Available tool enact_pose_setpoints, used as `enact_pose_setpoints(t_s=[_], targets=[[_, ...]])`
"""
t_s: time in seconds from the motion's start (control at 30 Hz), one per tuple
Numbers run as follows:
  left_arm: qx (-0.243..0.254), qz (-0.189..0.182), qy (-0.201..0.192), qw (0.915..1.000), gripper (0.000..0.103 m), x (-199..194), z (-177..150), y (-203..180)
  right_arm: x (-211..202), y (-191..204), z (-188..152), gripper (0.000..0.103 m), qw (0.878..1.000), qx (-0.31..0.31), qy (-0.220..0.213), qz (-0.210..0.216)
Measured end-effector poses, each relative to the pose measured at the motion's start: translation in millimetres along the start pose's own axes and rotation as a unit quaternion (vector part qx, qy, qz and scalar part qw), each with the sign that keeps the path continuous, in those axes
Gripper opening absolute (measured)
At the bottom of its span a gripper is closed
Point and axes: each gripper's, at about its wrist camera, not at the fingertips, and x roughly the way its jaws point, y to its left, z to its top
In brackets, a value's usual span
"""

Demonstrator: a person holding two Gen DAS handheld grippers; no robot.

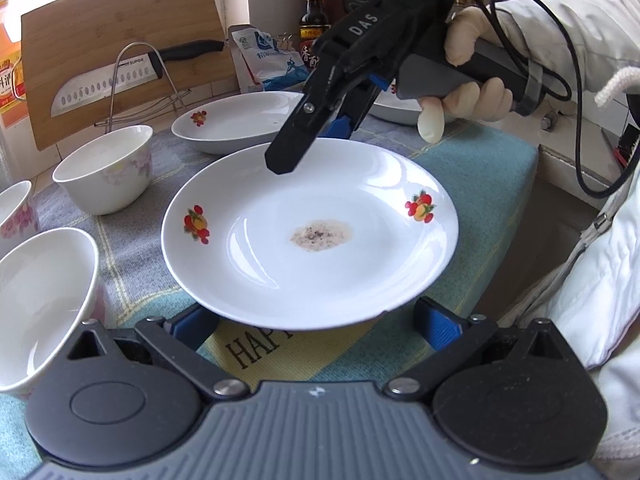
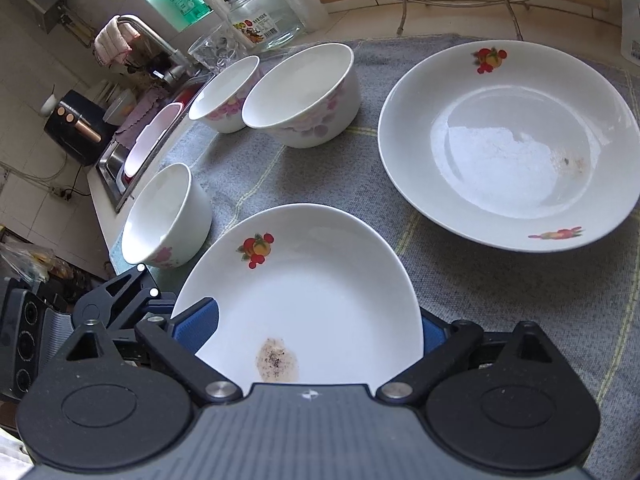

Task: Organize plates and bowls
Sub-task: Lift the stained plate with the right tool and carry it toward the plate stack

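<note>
While the small stained plate (image 1: 312, 264) sits over the cloth (image 2: 520, 300) near its edge on the person's side, both grippers are at its rim. The left gripper (image 1: 316, 320) has its fingers spread wide, and their blue tips are hidden under the near rim; I cannot tell if they carry it. The right gripper (image 2: 316, 328), held by a gloved hand (image 1: 472, 80), comes from the opposite side. Its jaws stand apart with the rim between them, one finger above the plate and one below, and the pads do not seem to press.

A larger fruit-pattern plate (image 2: 512, 140) rests toward the cloth's far edge, near the cutting board (image 1: 120, 40). Three flowered bowls (image 2: 304, 100) stand along the edge beside the sink (image 2: 116, 168).
</note>
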Motion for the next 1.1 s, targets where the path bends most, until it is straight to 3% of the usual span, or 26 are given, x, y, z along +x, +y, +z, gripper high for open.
enact_pose_setpoints(t_s=[0.37, 1.1], targets=[[-0.005, -0.006, 0.008, 0.9999, 0.101, 4.0, 3.8, 2.9, -2.7, -10.3, 4.2, 0.099, 0.999, 0.035, 0.011, 0.029], [-0.020, -0.020, 0.028, 0.9992, 0.100, 0.2, 17.8, 3.1, -18.7, -4.0, 0.9, 0.100, 0.999, 0.032, 0.019, 0.032]])
